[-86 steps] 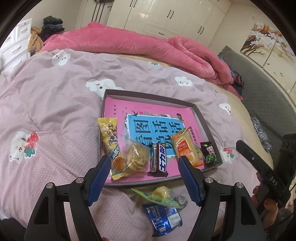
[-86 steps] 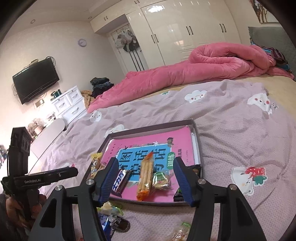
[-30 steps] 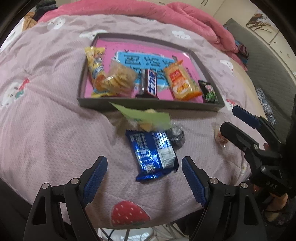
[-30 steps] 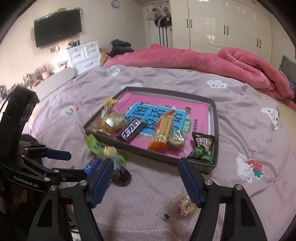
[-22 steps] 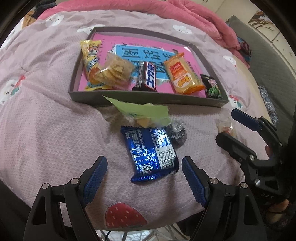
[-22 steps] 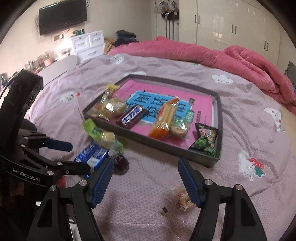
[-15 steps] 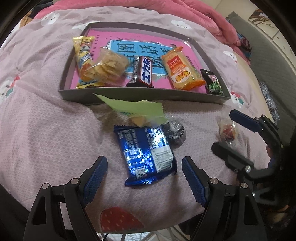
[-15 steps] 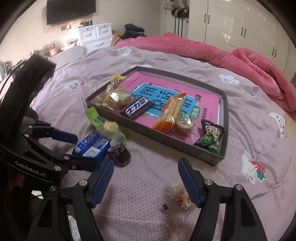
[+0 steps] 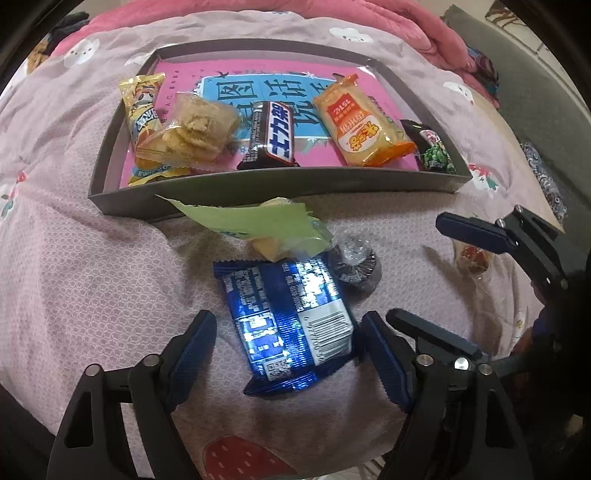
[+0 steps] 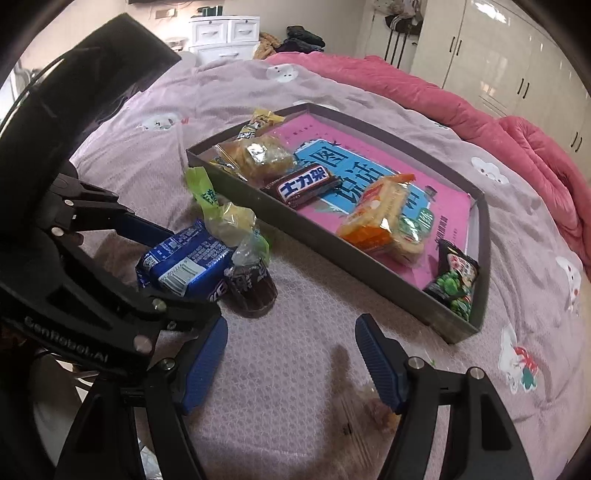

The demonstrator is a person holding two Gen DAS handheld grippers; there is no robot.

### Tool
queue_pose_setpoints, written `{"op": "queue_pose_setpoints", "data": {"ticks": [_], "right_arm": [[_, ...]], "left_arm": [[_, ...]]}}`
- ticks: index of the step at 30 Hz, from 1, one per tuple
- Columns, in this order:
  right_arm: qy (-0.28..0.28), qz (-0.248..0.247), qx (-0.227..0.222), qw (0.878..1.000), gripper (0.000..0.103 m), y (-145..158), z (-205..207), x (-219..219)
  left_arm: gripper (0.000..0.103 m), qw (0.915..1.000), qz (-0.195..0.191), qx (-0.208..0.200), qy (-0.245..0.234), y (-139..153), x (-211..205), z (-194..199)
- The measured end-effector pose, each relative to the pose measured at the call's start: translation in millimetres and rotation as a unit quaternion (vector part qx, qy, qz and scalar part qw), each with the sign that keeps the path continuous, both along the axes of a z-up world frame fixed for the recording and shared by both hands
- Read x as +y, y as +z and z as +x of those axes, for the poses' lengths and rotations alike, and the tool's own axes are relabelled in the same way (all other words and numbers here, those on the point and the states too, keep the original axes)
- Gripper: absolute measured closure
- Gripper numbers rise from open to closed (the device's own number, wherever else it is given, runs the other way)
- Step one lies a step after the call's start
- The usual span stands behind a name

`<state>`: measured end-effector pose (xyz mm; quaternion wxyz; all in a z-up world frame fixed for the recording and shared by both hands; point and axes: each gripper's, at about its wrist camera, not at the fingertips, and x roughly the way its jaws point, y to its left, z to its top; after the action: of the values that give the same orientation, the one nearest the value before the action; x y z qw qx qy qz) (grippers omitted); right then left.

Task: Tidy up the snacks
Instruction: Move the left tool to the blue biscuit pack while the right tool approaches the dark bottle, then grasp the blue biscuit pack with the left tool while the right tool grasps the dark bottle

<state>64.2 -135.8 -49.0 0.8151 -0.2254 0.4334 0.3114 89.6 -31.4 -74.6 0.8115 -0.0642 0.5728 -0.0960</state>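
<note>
A grey tray [image 9: 258, 194] [image 10: 369, 273] on the bed holds several snacks: a yellow packet [image 9: 142, 107], a cracker bag [image 9: 195, 129], a chocolate bar [image 9: 275, 134], an orange packet [image 9: 360, 120] and a green pea packet [image 9: 434, 151]. In front of it lie a blue packet [image 9: 291, 321] [image 10: 184, 262], a green-wrapped snack [image 9: 258, 221] and a dark round snack [image 9: 354, 264] [image 10: 251, 288]. My left gripper [image 9: 288, 354] is open, its fingers either side of the blue packet. My right gripper [image 10: 291, 354] is open above a small clear-wrapped snack [image 10: 380, 410] [image 9: 474, 258].
The bed has a mauve patterned cover [image 9: 92, 277] and a pink duvet [image 10: 461, 107] at the back. White drawers [image 10: 221, 33] and wardrobes [image 10: 498, 55] stand beyond. The bed's near edge lies just under my left gripper.
My left gripper has come down and forward until its open fingers flank the blue packet. My right gripper has dropped low over the small clear-wrapped snack.
</note>
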Motion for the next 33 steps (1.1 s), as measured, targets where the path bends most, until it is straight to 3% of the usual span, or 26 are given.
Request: {"op": "queue_pose_setpoints", "data": {"ticks": [10, 15, 18, 24, 33], "right_arm": [[0.039, 0.000, -0.004, 0.999, 0.044, -12, 9, 20], [0.050, 0.005, 0.011, 0.999, 0.058, -19, 14, 27], [0.049, 0.025, 0.027, 0.998, 0.074, -18, 16, 25], [0.021, 0.047, 0.040, 0.998, 0.075, -13, 21, 10], [-0.029, 0.121, 0.051, 0.991, 0.075, 8, 30, -13]], "left_arm": [[0.024, 0.9993, -0.035, 0.008, 0.015, 1, 16, 0], [0.024, 0.9989, -0.040, 0.012, 0.022, -1, 20, 2], [0.024, 0.9990, -0.037, 0.012, 0.023, -1, 20, 2], [0.026, 0.9984, -0.040, 0.010, 0.038, -4, 19, 8], [0.049, 0.9995, -0.007, -0.007, 0.031, -6, 8, 9]]}}
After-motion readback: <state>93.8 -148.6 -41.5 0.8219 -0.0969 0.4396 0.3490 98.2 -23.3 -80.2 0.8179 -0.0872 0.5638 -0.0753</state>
